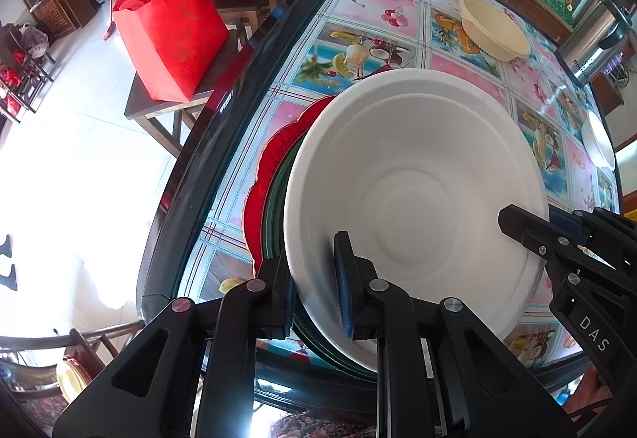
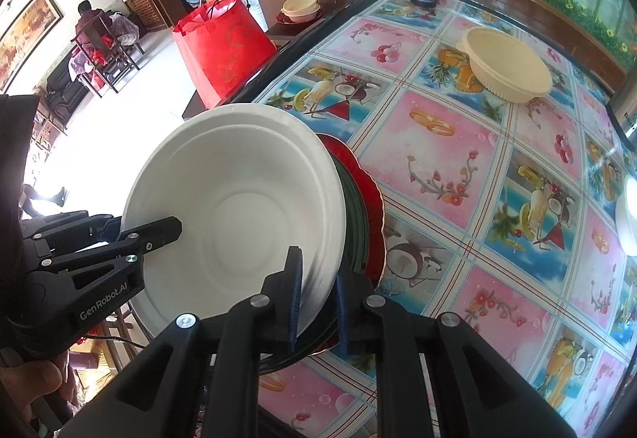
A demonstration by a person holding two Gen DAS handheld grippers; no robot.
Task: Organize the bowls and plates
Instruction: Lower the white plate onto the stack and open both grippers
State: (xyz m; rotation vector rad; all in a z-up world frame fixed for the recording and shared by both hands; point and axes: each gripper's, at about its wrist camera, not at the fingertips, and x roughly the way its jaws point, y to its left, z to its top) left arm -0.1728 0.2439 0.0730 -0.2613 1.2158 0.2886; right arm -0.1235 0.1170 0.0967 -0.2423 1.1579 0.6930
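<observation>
Fruit-patterned cloth covers the worktop (image 2: 458,167). At lower centre of each wrist view, the left claw (image 1: 316,287) and the right claw (image 2: 318,302) both pinch opposite rims of the white bowl (image 1: 414,207), which sits over a green plate (image 1: 274,199) and a red plate (image 1: 274,155), seemingly as one stack. That much looks gathered. A cream bowl (image 2: 505,64) at upper right and another white dish (image 1: 599,139) at the right edge remain loose, so roughly half seems left.
</observation>
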